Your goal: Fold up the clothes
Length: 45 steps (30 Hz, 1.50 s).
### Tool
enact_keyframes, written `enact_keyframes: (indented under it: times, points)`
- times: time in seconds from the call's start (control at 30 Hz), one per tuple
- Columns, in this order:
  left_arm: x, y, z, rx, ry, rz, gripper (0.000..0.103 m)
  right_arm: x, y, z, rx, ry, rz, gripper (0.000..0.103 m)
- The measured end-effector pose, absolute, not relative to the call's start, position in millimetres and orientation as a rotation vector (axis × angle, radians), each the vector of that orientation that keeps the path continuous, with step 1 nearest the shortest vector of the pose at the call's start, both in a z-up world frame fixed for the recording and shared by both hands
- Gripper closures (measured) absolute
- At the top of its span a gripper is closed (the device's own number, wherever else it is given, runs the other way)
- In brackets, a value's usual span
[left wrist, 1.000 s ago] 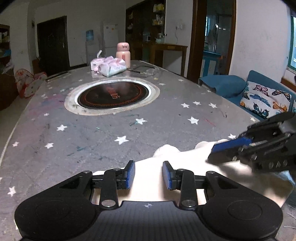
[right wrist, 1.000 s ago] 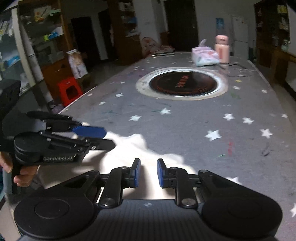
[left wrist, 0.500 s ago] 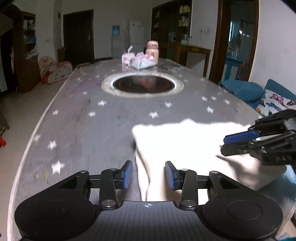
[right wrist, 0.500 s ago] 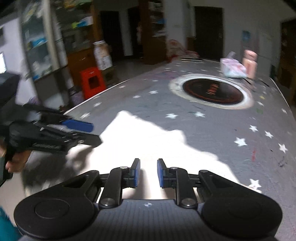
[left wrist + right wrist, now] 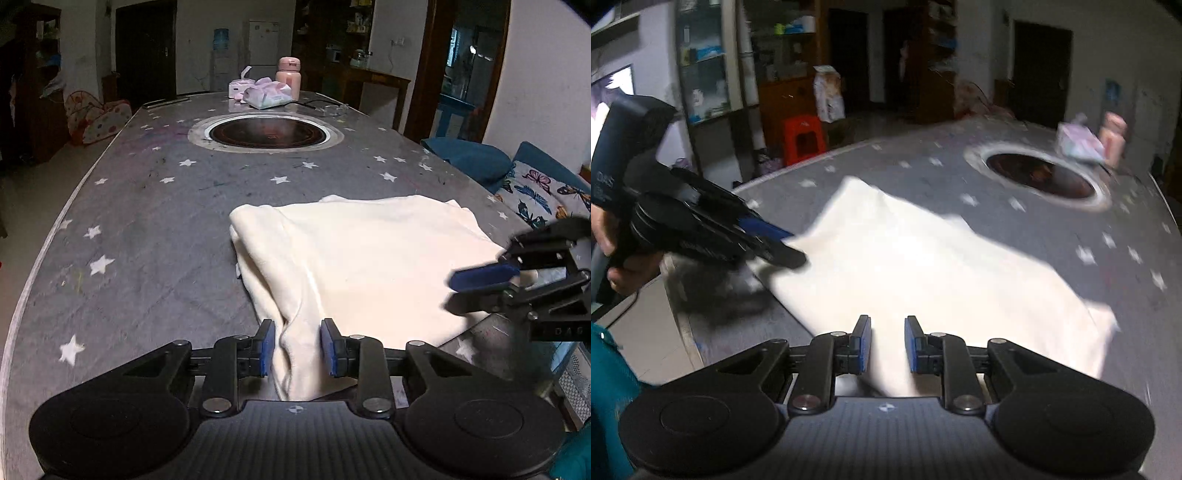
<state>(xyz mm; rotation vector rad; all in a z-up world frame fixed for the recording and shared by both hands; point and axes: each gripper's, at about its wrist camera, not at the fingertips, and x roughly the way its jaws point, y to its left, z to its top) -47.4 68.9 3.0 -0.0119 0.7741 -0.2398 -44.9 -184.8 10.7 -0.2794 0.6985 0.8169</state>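
A cream-white garment (image 5: pixel 369 251) lies spread on the near end of the grey star-patterned table (image 5: pixel 155 229); it also shows in the right wrist view (image 5: pixel 923 266). My left gripper (image 5: pixel 297 348) has its jaws a little apart with a fold of the garment's near left edge between them. My right gripper (image 5: pixel 886 344) has its jaws a little apart over the garment's near right edge. Each gripper shows in the other's view, the right one (image 5: pixel 484 286) at the garment's right corner, the left one (image 5: pixel 772 240) at its left corner.
A round black hotplate (image 5: pixel 266 132) is set into the table's middle. A tissue pack (image 5: pixel 267 95) and a pink bottle (image 5: pixel 289 76) stand at the far end. A blue sofa with a butterfly cushion (image 5: pixel 543 192) is at the right. A red stool (image 5: pixel 803 138) stands on the floor.
Both grippers have drawn back toward the near table edge and apart. The garment now lies spread flat and wide, where before it was a bunched heap under the grippers.
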Motion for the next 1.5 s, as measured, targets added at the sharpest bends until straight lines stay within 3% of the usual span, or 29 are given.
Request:
enact_keyframes:
  times: [0.33,0.6,0.9,1.2,1.33,1.5]
  points:
    - [-26,68,39,-0.007,0.662,-0.276,0.068,-16,-232,31,-0.126,0.744,0.722,0.084]
    - [21,47,24,0.007,0.692,-0.284,0.068,51,-210,27,-0.045,0.718,0.655,0.084]
    - [43,47,6,0.005,0.738,-0.25,0.066,70,-199,4,-0.087,0.737,0.589,0.085]
    - [33,38,11,0.028,0.714,-0.266,0.048,17,-219,21,-0.126,0.699,0.632,0.083]
    - [26,33,11,0.036,0.713,-0.263,0.041,2,-231,7,-0.13,0.73,0.61,0.072]
    - [12,36,17,0.02,0.698,-0.234,0.034,0,-231,17,-0.101,0.683,0.606,0.07]
